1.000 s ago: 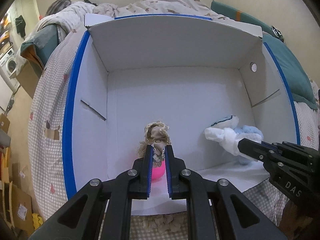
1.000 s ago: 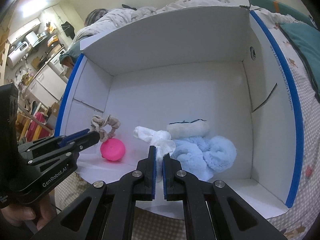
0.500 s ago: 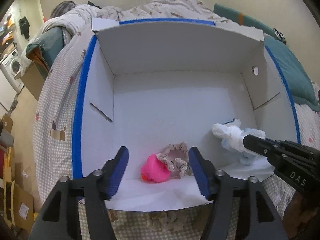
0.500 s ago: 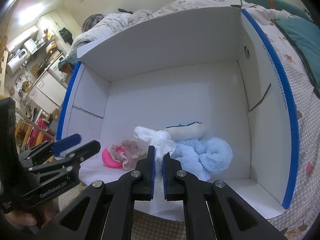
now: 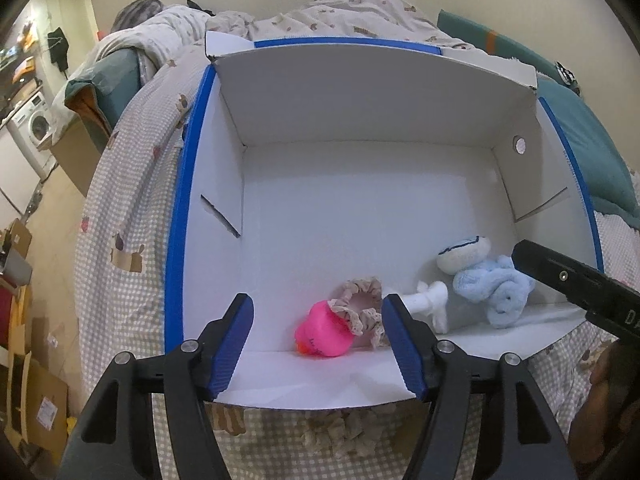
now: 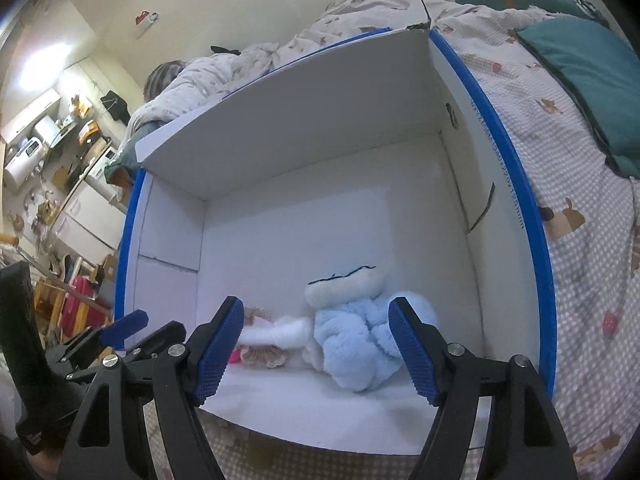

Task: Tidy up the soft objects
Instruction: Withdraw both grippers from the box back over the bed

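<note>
A white cardboard box with blue edges [image 5: 188, 184] [image 6: 516, 184] lies on a checked bedspread. Inside, near its front wall, lie a pink soft ball [image 5: 322, 334], a beige scrunchie [image 5: 362, 300] leaning on it, a white plush piece [image 5: 432, 304] and a light blue plush toy [image 5: 496, 284] [image 6: 360, 344]. My left gripper [image 5: 318, 342] is open and empty, just in front of the ball and scrunchie. My right gripper [image 6: 316, 348] is open and empty, in front of the blue plush. The ball is mostly hidden in the right wrist view.
The box sits on a bed with a checked cover [image 5: 120, 216], a crumpled duvet [image 5: 340, 12] behind it and teal pillows [image 6: 592, 76] to the right. Cardboard boxes [image 5: 36, 392] and a washing machine [image 5: 34, 128] stand on the floor at left.
My left gripper opened and dropped the scrunchie beside the pink ball, then pulled back. My right gripper opened and let go of the white plush piece.
</note>
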### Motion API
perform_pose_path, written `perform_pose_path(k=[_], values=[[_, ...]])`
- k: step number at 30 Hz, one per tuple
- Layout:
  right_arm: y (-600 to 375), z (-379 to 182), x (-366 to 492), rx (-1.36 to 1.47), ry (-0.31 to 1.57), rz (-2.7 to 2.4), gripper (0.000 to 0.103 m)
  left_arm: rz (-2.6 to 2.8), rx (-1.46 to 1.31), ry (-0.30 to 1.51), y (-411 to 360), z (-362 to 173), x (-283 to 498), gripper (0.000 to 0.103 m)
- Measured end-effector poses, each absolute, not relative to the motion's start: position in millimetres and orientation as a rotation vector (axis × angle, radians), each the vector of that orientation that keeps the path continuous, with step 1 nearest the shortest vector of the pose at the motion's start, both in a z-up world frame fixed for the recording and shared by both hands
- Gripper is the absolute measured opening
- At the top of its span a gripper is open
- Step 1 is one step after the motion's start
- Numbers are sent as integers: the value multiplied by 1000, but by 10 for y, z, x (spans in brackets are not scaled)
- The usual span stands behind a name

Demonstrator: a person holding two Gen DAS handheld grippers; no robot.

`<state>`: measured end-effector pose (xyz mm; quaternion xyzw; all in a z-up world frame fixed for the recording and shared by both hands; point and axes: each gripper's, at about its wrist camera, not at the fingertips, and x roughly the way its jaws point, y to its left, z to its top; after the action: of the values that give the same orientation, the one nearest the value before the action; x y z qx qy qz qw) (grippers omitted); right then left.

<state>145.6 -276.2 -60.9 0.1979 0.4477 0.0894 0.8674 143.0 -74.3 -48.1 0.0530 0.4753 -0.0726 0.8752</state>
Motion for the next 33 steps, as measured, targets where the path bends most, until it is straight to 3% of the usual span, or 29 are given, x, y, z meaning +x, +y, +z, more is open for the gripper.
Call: perform_pose_path(k=[33], values=[[-2669,-364,932,322,877,161,79,-37,72,936,-311,-220,775,64]])
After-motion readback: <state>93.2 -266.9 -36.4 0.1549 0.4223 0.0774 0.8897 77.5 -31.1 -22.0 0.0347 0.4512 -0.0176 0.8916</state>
